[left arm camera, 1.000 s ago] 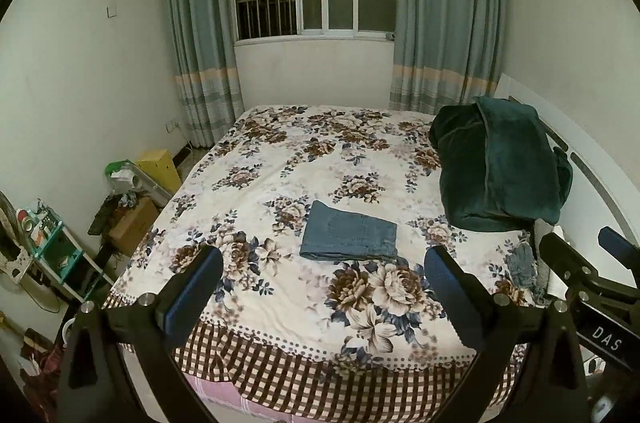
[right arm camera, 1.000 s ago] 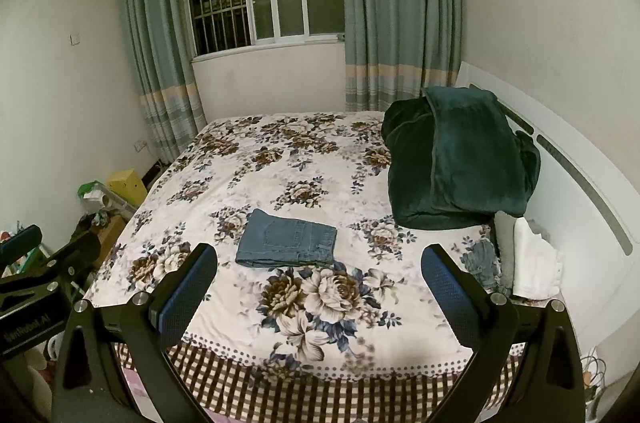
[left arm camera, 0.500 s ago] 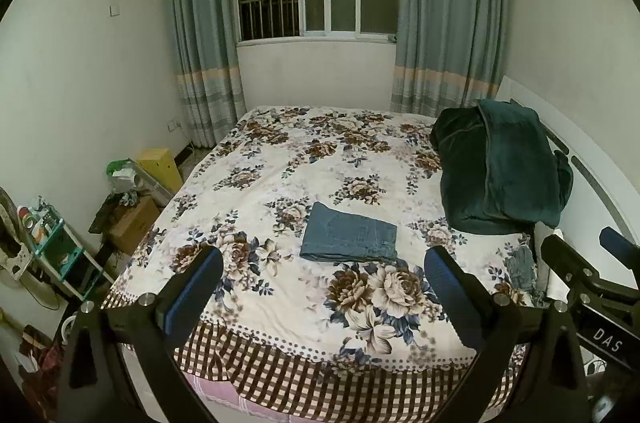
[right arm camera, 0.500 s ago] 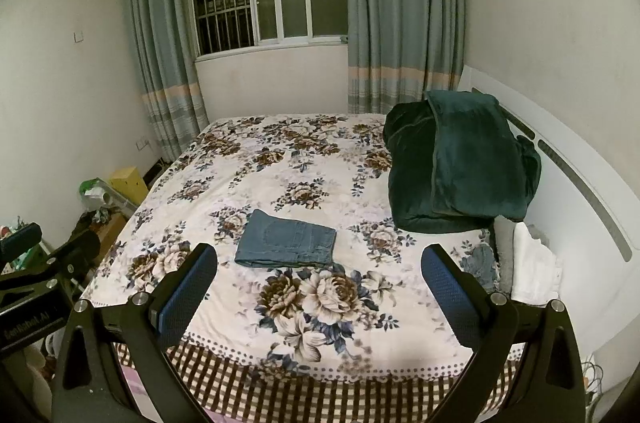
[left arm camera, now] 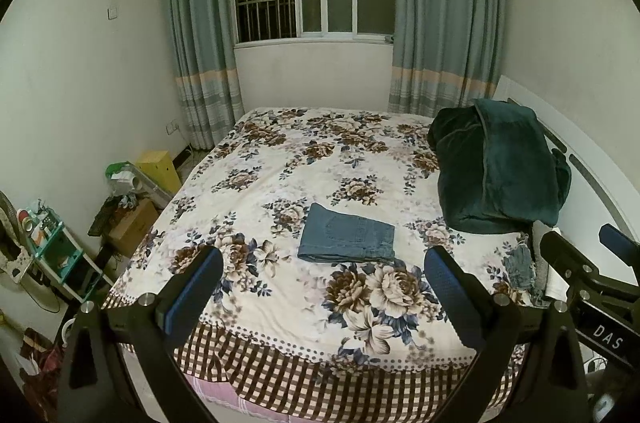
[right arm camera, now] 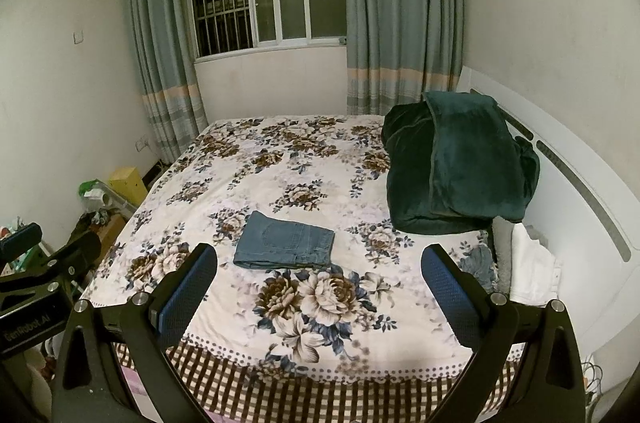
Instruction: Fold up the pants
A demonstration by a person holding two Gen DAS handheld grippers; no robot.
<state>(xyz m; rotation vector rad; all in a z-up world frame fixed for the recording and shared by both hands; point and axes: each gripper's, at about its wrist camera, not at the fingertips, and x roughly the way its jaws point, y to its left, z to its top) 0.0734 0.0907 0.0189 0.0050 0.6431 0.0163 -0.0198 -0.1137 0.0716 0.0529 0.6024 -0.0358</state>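
- Over the last second almost nothing shifts: both views hold nearly the same framing, with only a slight drift, and the pants (left arm camera: 347,238) lie exactly where they were.
- The pants sit as a compact folded rectangle on the bed (left arm camera: 280,151), ahead of my left tool (left arm camera: 324,293) and slightly right of its centre line; from my right tool (right arm camera: 320,289) they lie ahead and a little left (right arm camera: 285,241).
- My left tool stays spread wide, nothing between its blue pads; my right tool is equally spread and empty.
- Both tools hang back at the foot of the bed, well apart from the denim, neither touching cloth.
- I judge that the fold is done: the edges look stacked and square, and I see no loose leg trailing out.
- The dark green blanket (left arm camera: 500,171) heaped ahead and to the right of my left tool has not moved either, and stays clear of the pants.
- With nothing changing, I read this as the closing pause rather than a fresh reach.
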